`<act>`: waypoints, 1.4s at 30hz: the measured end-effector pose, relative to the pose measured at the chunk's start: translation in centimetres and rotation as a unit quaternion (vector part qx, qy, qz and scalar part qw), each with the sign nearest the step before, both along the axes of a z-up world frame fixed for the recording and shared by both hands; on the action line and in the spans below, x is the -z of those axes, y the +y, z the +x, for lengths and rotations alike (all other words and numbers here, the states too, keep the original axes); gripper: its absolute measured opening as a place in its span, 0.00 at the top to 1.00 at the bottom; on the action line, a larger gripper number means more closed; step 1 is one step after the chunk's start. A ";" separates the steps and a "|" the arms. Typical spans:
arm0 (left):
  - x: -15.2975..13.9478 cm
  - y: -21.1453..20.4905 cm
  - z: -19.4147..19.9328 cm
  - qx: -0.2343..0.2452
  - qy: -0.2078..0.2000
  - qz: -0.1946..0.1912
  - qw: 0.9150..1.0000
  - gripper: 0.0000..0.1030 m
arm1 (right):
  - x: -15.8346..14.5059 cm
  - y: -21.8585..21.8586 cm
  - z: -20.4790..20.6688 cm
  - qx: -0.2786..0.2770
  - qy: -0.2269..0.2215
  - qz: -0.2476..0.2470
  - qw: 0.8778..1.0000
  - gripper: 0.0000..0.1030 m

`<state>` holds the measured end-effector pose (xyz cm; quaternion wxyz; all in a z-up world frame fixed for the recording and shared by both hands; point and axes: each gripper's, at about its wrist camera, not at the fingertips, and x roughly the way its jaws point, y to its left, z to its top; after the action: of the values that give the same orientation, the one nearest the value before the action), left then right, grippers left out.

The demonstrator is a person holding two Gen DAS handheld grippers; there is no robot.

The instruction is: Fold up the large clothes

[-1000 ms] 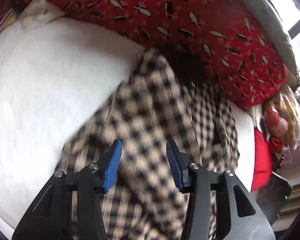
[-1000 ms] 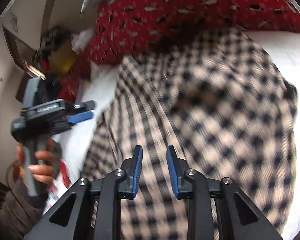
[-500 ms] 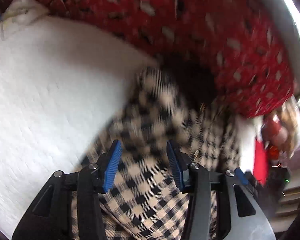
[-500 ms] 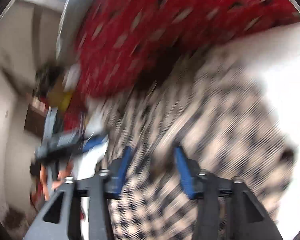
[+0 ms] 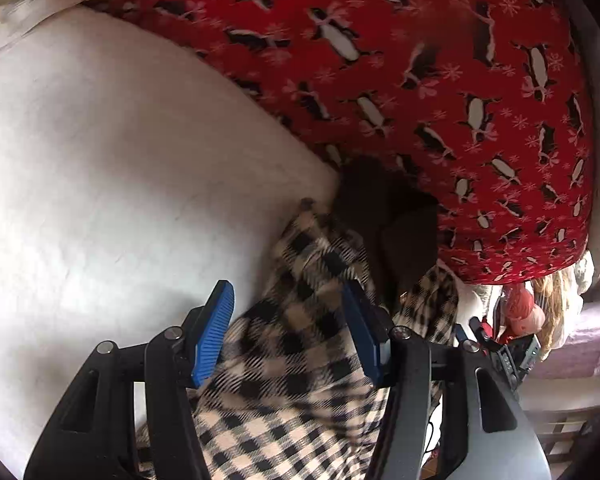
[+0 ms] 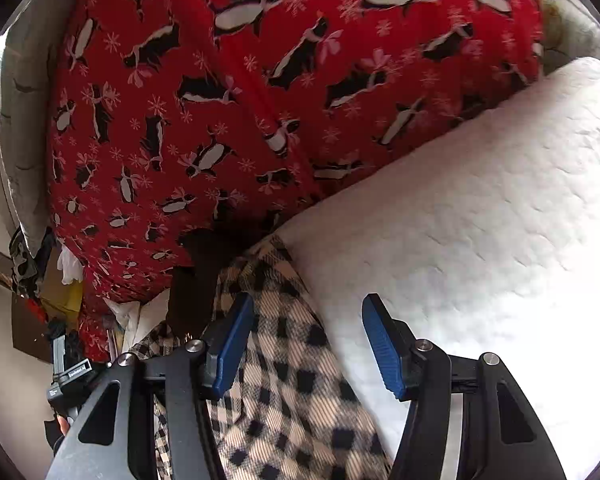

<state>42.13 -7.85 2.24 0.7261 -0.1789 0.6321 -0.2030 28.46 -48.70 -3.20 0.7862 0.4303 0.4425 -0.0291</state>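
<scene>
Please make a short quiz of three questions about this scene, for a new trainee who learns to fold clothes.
1. True or false: the left hand-held gripper is open.
2. What lies past the checked garment? A) red penguin-print fabric B) a green towel C) a wooden board
3. Fill in: the garment rests on a ____ bed cover.

Key: 1 true, the jaws stand apart over the garment, as on the right hand-held gripper. 2 A. 3 white.

left black plastic two-finger gripper [image 5: 288, 332] | ribbed blue pads [image 5: 214, 338], silver screws | right black plastic two-finger gripper [image 6: 308, 344] | same blue pads [image 6: 382, 346], triangular cut-outs
</scene>
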 end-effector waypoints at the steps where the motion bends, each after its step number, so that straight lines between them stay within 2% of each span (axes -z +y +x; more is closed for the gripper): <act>1: 0.0 -0.3 0.3 0.000 -0.001 -0.001 1.000 0.47 | 0.3 0.1 0.3 -0.001 -0.003 0.000 1.000 0.43; 5: 0.2 -1.2 1.2 0.006 0.004 -0.001 1.000 0.47 | 0.7 0.7 1.4 -0.009 -0.001 -0.002 1.000 0.42; 14: 1.9 -4.9 2.1 0.028 0.011 0.032 0.999 0.47 | 1.5 1.9 3.9 -0.043 0.012 -0.013 0.999 0.42; 20: 3.2 -7.4 1.9 0.052 0.004 0.074 0.996 0.44 | 1.9 3.3 5.8 -0.078 0.016 -0.022 0.997 0.42; 22: 3.1 -7.9 1.5 0.057 -0.012 0.086 0.995 0.44 | 1.7 4.3 6.3 -0.103 0.015 -0.033 0.994 0.42; 24: 2.9 -8.2 1.0 0.062 -0.034 0.101 0.992 0.47 | 1.4 5.3 6.6 -0.128 0.020 -0.055 0.990 0.50; 25: 2.7 -8.1 0.9 0.064 -0.041 0.106 0.991 0.51 | 1.3 6.0 6.7 -0.140 0.027 -0.078 0.987 0.61; 26: 2.7 -8.2 0.7 0.068 -0.047 0.109 0.991 0.69 | 1.1 6.4 6.8 -0.148 0.033 -0.097 0.984 0.77; 27: 2.6 -8.4 0.4 0.075 -0.051 0.112 0.990 0.84 | 1.0 6.7 6.7 -0.154 0.038 -0.112 0.981 0.85; 28: 2.5 -8.5 0.1 0.081 -0.055 0.122 0.988 0.86 | 0.8 6.8 6.5 -0.159 0.037 -0.118 0.980 0.91; 31: 1.5 -8.3 -0.7 0.083 -0.085 0.136 0.984 0.90 | -0.7 7.0 5.4 -0.163 0.008 -0.134 0.977 0.93; 42: -4.2 -5.7 -4.7 0.074 -0.157 0.121 0.977 0.92 | -6.6 7.9 0.7 -0.170 -0.059 -0.163 0.970 0.94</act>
<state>37.45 -13.57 6.47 0.8156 -0.0081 0.5415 -0.2038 29.21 -40.84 3.41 0.8641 0.2155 0.4510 0.0585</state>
